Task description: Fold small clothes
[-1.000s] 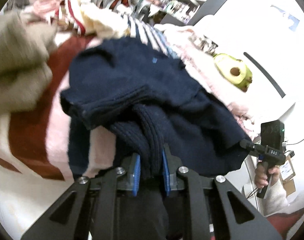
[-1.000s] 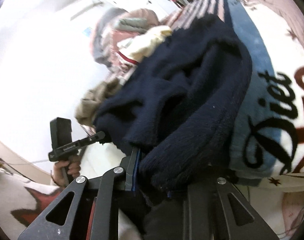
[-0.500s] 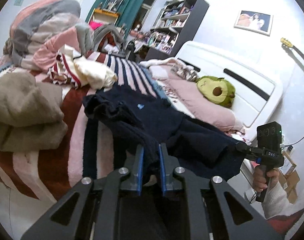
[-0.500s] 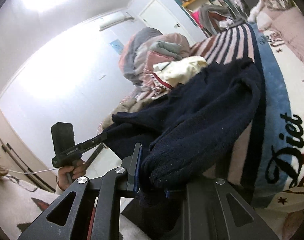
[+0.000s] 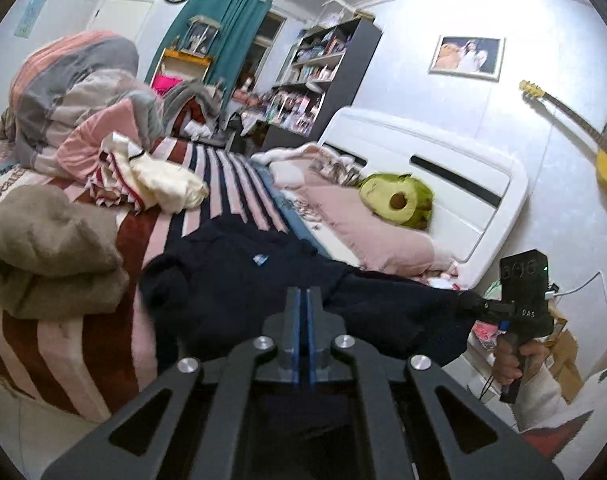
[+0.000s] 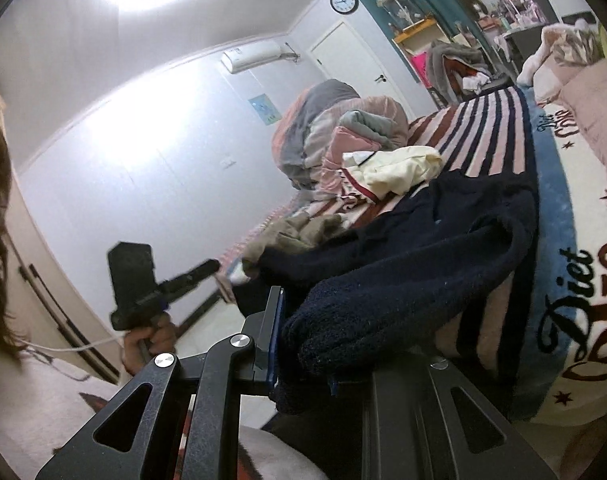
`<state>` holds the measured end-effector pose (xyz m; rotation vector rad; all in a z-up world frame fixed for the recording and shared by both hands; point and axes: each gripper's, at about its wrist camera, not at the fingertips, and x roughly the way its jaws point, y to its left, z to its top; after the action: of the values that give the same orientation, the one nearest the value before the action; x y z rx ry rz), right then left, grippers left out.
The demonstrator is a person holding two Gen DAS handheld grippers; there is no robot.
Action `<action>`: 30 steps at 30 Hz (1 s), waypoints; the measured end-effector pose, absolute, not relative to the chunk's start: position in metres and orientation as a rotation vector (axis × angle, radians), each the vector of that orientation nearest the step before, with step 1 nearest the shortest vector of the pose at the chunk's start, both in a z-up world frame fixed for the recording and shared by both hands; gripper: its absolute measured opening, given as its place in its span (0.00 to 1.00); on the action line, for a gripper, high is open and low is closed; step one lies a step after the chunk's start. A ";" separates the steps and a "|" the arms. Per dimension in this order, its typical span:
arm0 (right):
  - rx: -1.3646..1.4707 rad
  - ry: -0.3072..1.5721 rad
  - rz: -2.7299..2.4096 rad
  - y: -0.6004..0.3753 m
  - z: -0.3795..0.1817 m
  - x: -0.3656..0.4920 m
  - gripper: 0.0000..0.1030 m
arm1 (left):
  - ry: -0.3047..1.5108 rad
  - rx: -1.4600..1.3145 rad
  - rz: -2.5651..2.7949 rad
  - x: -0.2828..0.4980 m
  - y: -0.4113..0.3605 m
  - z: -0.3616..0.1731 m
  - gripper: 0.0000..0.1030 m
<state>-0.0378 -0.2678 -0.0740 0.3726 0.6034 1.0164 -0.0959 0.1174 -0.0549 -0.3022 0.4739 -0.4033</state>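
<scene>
A navy blue knit sweater [image 5: 231, 280] lies spread on the striped blanket at the bed's near edge. It also shows in the right wrist view [image 6: 423, 256]. My left gripper [image 5: 303, 300] is shut with its blue pads together and nothing between them, just in front of the sweater. My right gripper [image 6: 303, 344] is shut on a thick fold of the sweater's edge; its right finger is hidden by the cloth. In the left wrist view the right gripper [image 5: 469, 302] holds the sweater's right end off the bed.
A tan garment [image 5: 51, 248] lies left of the sweater. A cream and striped pile [image 5: 151, 176] and rolled quilts [image 5: 75, 92] sit behind. A pink pillow [image 5: 363, 224] with an avocado plush [image 5: 399, 200] lies by the white headboard [image 5: 443, 168].
My left gripper has let go of the sweater and shut empty. Both grippers drew back and tilted up, and the sweater now lies flatter on the bed.
</scene>
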 end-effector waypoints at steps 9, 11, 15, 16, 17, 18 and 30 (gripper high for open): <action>0.391 0.722 0.939 -0.274 -0.106 -0.024 0.12 | 0.774 -0.430 -0.271 -0.091 0.141 -0.152 0.56; 0.414 0.735 0.925 -0.280 -0.109 -0.022 0.12 | 0.821 -0.473 -0.257 -0.092 0.143 -0.177 0.58; 0.418 0.786 0.871 -0.290 -0.117 -0.017 0.12 | 0.885 -0.572 -0.251 -0.087 0.151 -0.223 0.62; 0.418 0.801 0.858 -0.291 -0.119 -0.016 0.12 | 0.887 -0.591 -0.250 -0.085 0.153 -0.230 0.62; 0.420 0.816 0.848 -0.291 -0.122 -0.015 0.12 | 0.887 -0.621 -0.250 -0.083 0.157 -0.240 0.62; 0.422 0.830 0.839 -0.291 -0.124 -0.012 0.12 | 0.890 -0.647 -0.253 -0.078 0.162 -0.248 0.63; 0.373 0.923 0.795 -0.270 -0.128 0.004 0.12 | 0.853 -0.921 -0.415 -0.037 0.188 -0.305 0.76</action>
<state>0.0044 -0.2701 -0.1280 0.3734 0.9228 0.7947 -0.0372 0.1876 -0.3049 -0.9208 0.8525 -0.4153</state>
